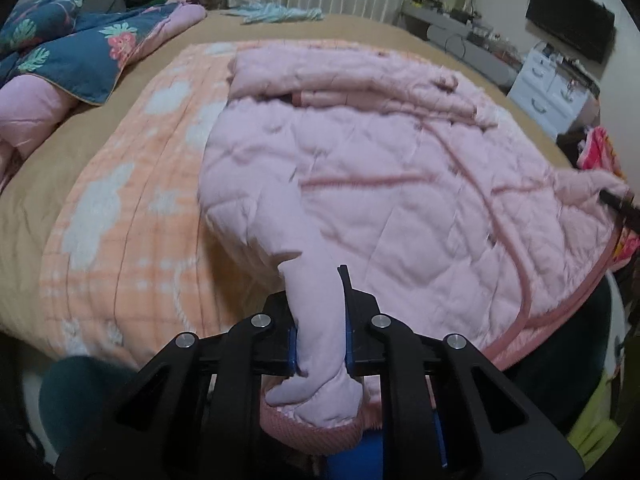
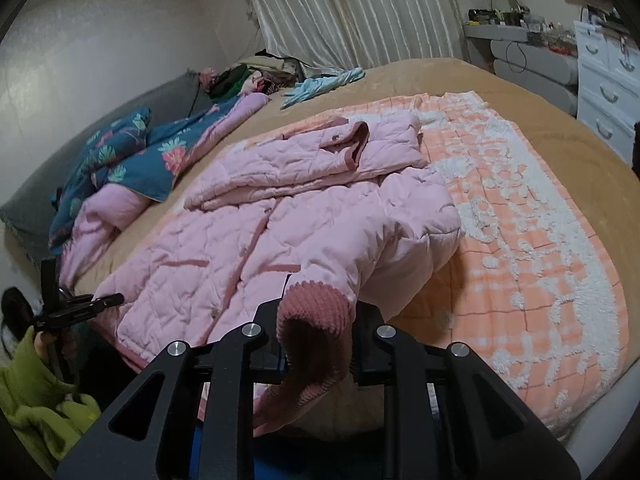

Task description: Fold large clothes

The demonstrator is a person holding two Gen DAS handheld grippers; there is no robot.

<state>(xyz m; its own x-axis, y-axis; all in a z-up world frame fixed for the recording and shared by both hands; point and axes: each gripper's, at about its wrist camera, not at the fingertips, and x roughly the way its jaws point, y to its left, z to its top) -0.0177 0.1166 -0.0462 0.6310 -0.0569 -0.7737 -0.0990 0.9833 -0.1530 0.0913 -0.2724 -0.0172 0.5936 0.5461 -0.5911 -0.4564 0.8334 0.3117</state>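
Pink quilted fabric fills both tools. We see the left tool [image 1: 320, 316] clamped on a bunched tube of the pink quilted jacket [image 1: 384, 184], most likely the sleeve end, with its ribbed cuff [image 1: 316, 432] hanging back behind the blue pads. The right tool [image 2: 316, 336] is clamped on the other sleeve's ribbed cuff [image 2: 316, 312], the knit squeezed between its jaws. We judge both grips are at the sleeve ends so the sleeves can be carried in over the body for the first fold.

Both tools point down and forward at the bed, side by side near its close edge. In the right wrist view the left tool shows at far left, with a hand in a green sleeve [image 2: 36, 384] behind it.

The jacket lies spread on an orange-and-white blanket [image 2: 532, 264] over the tan bedspread [image 2: 440, 76], hem toward us, collar area folded at the far end. A blue floral quilt [image 1: 76, 44] sits bunched well apart on the far side of the bed, and a light blue cloth [image 2: 320, 84] lies near the curtain [image 2: 352, 8].
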